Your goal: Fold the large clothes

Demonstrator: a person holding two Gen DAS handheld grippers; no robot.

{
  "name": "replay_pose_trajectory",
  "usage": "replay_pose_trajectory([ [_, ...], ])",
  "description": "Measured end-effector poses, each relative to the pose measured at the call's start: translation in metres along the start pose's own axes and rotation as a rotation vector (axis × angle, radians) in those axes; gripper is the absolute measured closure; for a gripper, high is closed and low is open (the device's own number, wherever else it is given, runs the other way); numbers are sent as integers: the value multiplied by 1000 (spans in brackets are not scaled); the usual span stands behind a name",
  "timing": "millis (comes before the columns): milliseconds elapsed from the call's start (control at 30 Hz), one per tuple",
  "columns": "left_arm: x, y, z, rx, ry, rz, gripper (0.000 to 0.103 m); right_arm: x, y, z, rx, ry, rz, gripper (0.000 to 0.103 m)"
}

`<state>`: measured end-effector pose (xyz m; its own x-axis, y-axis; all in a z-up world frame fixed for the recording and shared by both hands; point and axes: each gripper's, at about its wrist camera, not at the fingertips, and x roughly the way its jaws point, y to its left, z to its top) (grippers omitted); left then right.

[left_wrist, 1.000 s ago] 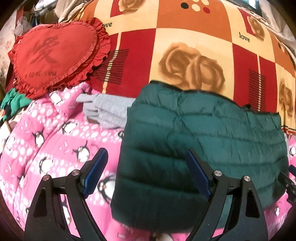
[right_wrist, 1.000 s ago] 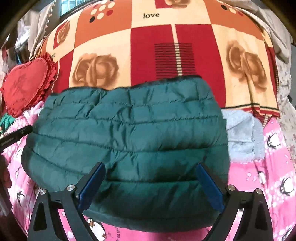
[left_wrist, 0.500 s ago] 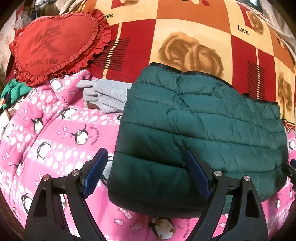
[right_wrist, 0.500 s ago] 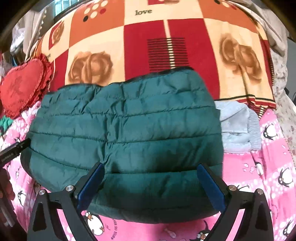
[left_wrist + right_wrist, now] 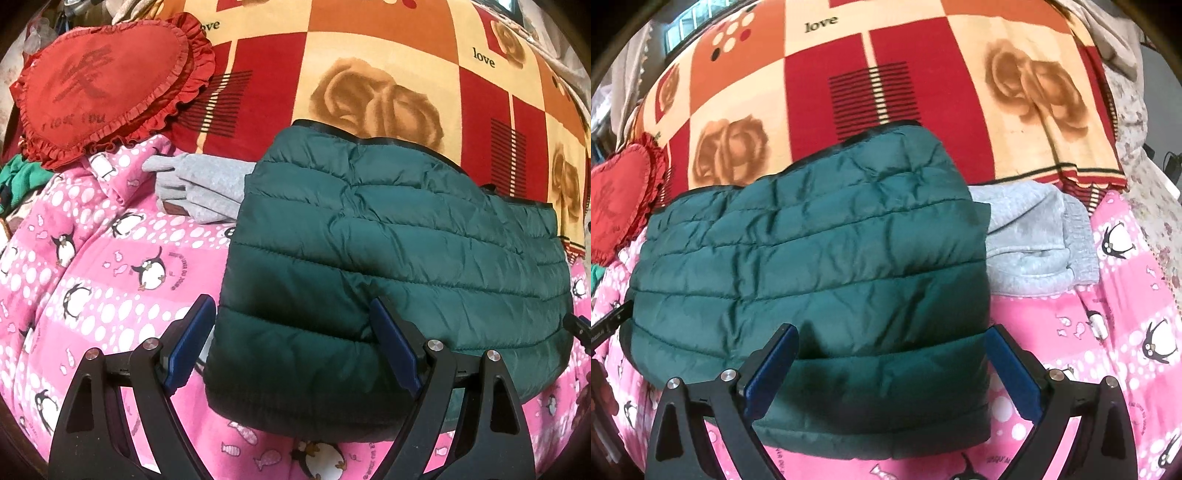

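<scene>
A dark green quilted puffer jacket (image 5: 399, 266) lies folded into a thick rectangle on the bed. In the left wrist view my left gripper (image 5: 291, 343) hovers over the jacket's near left corner, jaws wide open and gripping nothing. The right wrist view shows the same jacket (image 5: 820, 266) from its right end. My right gripper (image 5: 892, 369) stands open above the jacket's near right corner, its blue pads (image 5: 1015, 373) clear of the fabric. The tip of the other gripper shows at the left edge (image 5: 611, 319).
A pink penguin-print quilt (image 5: 110, 280) covers the near bed, a red-and-orange rose blanket (image 5: 369, 74) the far part. A red heart cushion (image 5: 107, 81) sits far left. Folded grey clothes lie left (image 5: 207, 192) and right (image 5: 1038, 240) of the jacket.
Both views have pulled back a little from the jacket, showing more pink quilt in front. The right gripper has shifted rightward toward the jacket's right end. Jaws stay open.
</scene>
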<state>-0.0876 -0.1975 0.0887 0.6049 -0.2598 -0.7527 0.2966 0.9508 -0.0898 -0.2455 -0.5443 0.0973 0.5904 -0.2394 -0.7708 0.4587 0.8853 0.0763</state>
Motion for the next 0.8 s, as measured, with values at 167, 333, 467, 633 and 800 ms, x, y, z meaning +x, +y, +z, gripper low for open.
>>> replay_pose_trajectory([
  [167,9,6,4,-20,14,-42,17,12,-16,5,37,13,-9,2],
  [333,13,6,5,-13,16,-48,16,20,-26,8,64,19,9,1],
  [467,19,9,8,-27,26,-72,15,28,-32,11,83,29,33,1],
  [633,29,17,11,-50,39,-133,12,43,-39,16,91,56,81,0],
  [800,50,37,13,-160,107,-259,3,61,-49,21,111,106,174,0],
])
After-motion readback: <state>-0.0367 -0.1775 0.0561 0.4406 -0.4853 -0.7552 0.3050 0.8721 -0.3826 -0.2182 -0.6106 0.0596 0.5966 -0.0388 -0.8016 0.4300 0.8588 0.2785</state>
